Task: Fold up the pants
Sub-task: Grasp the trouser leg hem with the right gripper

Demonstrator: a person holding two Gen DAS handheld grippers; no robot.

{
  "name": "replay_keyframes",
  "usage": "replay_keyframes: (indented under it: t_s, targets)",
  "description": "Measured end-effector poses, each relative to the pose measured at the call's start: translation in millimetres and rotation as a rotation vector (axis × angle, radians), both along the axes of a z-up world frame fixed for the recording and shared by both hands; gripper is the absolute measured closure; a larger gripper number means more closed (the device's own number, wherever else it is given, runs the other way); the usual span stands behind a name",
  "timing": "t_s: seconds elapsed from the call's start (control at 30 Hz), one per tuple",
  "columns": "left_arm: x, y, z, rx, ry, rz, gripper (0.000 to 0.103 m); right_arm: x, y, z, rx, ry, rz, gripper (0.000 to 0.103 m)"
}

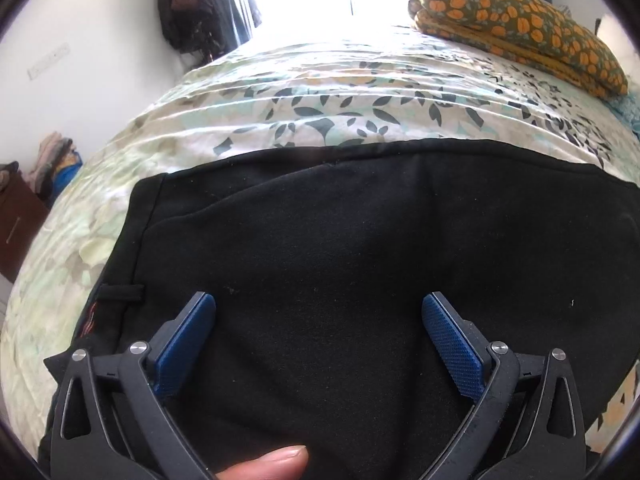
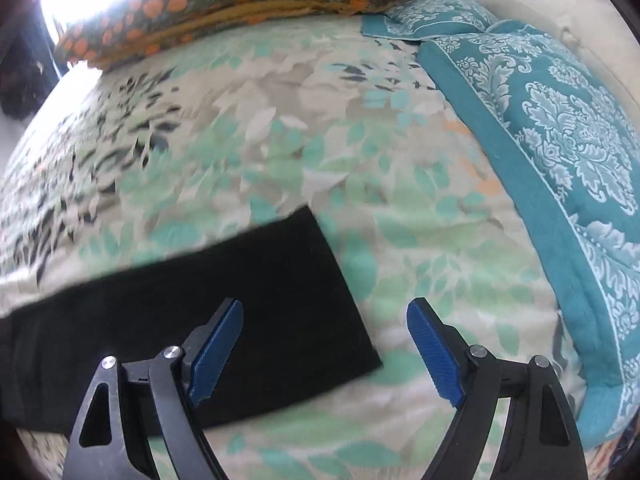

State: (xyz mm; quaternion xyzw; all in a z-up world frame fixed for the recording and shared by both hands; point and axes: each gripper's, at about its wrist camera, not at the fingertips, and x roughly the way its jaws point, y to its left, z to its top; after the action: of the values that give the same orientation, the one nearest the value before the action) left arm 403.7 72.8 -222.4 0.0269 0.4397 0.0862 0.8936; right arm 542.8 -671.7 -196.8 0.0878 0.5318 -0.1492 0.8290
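Left wrist view fills with the black pants [image 1: 320, 248] flat on the leaf-print bedspread [image 1: 280, 92], left gripper [image 1: 320, 320] spread empty above the waist, while right gripper [image 2: 324, 328] gapes over the hem: next, likely, pinching each end.

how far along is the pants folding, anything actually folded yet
Done: the black pants lie flat on the floral bedspread, seemingly with one leg over the other, since a single leg end shows in the right wrist view. In hand: nothing; the left gripper hovers open over the waist area and the right gripper open over the leg end. Left: grasping and folding the length over.
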Motion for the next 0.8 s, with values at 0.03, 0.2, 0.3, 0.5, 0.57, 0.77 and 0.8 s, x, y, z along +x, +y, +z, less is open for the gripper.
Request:
replay_keyframes:
  t_s: [0.03, 0.2, 0.3, 0.5, 0.57, 0.77, 0.8]
  targets:
    - [-0.7, -0.1, -0.3, -0.002, -0.004, 0.001, 0.0, 12.2, -4.4, -2.6, 0.023, -0.013, -0.018, 0.018]
    - [-0.5, 4.0, -3.4, -0.024, -0.018, 0.0, 0.0, 52.4, -12.4, -43.4, 0.086, 0.02, -0.111, 0.019]
    - [-1.2, 5.5, -4.3, -0.037, -0.018, 0.001, 0.0, 47.6, -10.8, -43.0, 0.102, -0.033, -0.118, 0.087]
    - [-0.9, 2.4, -2.8, -0.015, -0.007, 0.005, 0.0, -24.5, 31.0, 41.2, 0.12, -0.219, 0.042, 0.093]
    - [0.4, 1.4, -0.8, -0.007, 0.011, 0.013, 0.0, -72.5, 53.8, 72.1, 0.142, -0.269, 0.101, 0.094]
    - [-12.8, 4.9, 19.0, -0.055, 0.175, 0.078, 0.001, -266.4, 114.1, 108.2, 0.216, -0.345, 0.151, 0.095]
    - [-21.1, 4.8, 21.2, -0.079, 0.198, 0.073, 0.001, -296.7, 119.6, 103.2, 0.238, -0.341, 0.132, 0.095]
